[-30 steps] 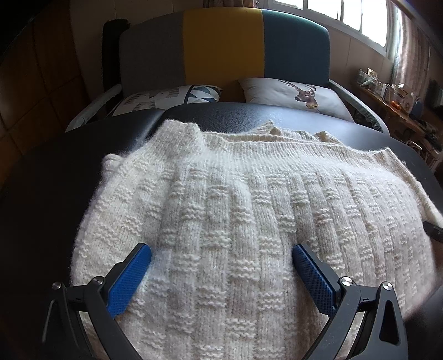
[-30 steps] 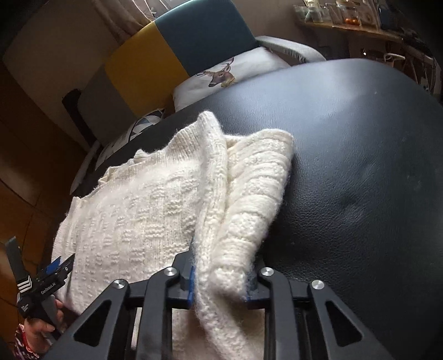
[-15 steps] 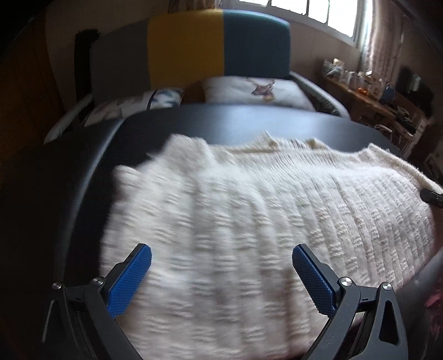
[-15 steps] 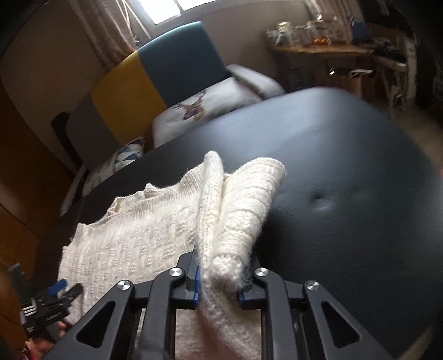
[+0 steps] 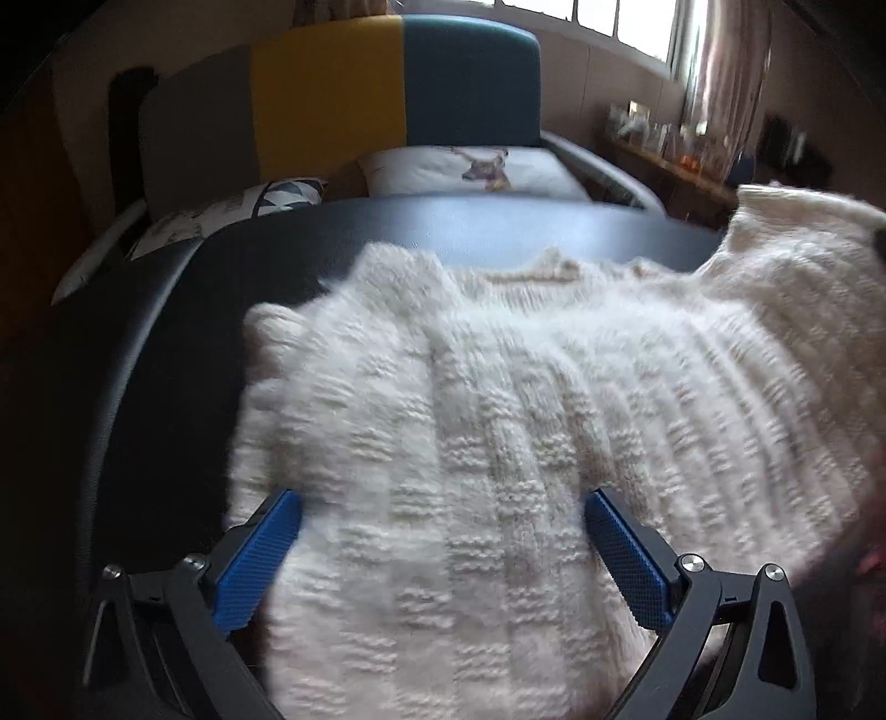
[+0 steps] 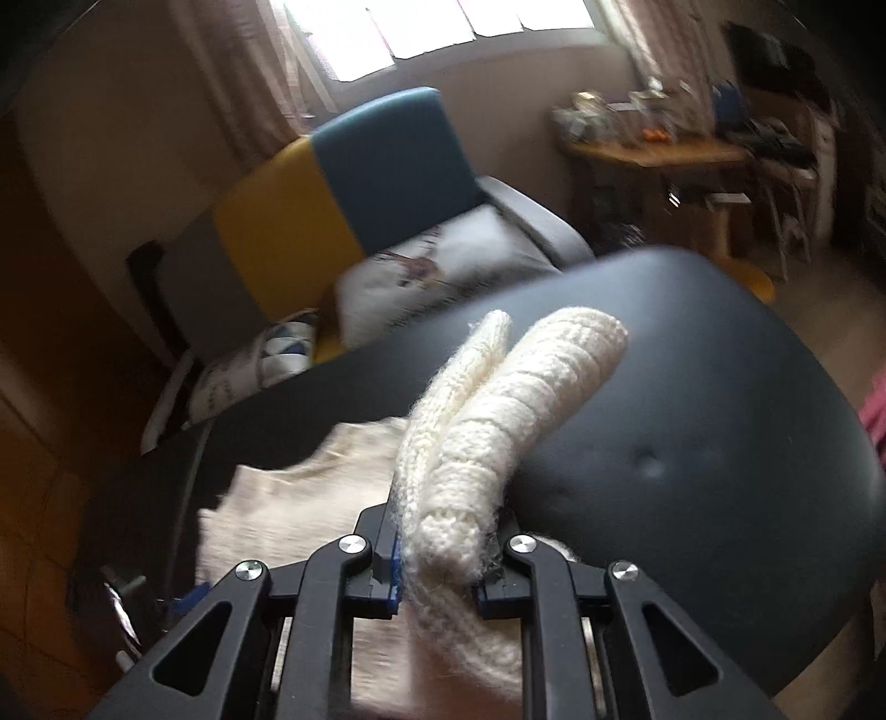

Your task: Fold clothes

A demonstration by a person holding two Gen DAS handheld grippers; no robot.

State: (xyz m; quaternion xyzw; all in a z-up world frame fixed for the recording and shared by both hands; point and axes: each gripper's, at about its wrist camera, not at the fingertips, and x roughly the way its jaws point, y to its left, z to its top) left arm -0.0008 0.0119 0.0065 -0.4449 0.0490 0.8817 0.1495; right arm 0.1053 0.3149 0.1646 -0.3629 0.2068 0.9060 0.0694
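Lifted higher than a second ago: right gripper (image 6: 437, 559), pressed together on a bunched edge of the cream knit sweater (image 5: 498, 443), now carrying that edge up off the black padded table (image 6: 692, 415) instead of low against it. Pinched fabric standing up between the jaws as two thick rolled ridges (image 6: 515, 387), ribbed and fuzzy, reaching forward over the tabletop. Rest of the sweater spread on the table below and to the left, textured in blocks of basket-weave stitch, collar edge toward the far side, right portion raised in the left wrist view (image 5: 803, 266) and blurred by motion.

Left gripper (image 5: 443, 543) spread wide, blue pads (image 5: 260, 559) either side of the near part of the sweater, holding nothing; whether the tips touch the knit, cannot tell.

Beyond the table: sofa with grey, yellow and teal back panels (image 5: 398, 94), deer-print cushion (image 5: 482, 169) and triangle-patterned cushion (image 5: 277, 196) on its seat. Bright window with curtain (image 6: 443, 33) behind. Cluttered wooden side table (image 6: 664, 149) at the right, contents too blurred to name. Nothing lying on the sweater itself.

Compared with the earlier frame: sweater's right side no longer flat but swept upward, left edge sitting farther in from the table's left rim, left gripper's spread unchanged.
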